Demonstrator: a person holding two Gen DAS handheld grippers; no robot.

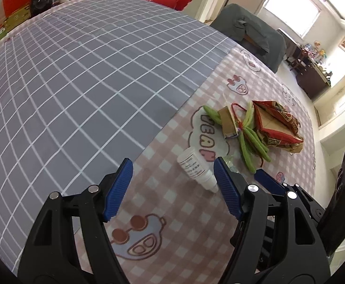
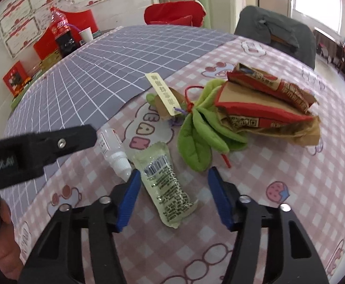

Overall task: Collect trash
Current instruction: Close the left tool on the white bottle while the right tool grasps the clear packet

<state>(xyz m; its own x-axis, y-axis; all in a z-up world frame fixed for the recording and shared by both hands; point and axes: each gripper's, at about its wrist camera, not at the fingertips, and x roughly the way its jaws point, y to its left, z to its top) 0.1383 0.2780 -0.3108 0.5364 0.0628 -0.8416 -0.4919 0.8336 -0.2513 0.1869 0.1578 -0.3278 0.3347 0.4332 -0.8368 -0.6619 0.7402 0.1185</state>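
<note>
Hovering right gripper [image 2: 173, 197], jaws apart, around pale green crinkled plastic sachet [image 2: 166, 184] lying flat on pink checked tablecloth [image 2: 290, 165] | left gripper [image 1: 173, 188] gaping empty beside small white dropper bottle [image 1: 196, 169] | risk: flat sachet slipping, pads pinching cloth

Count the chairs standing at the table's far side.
2. A red-covered chair stands at the far edge, and a grey-covered chair is to its right. Others may sit out of view.
</note>
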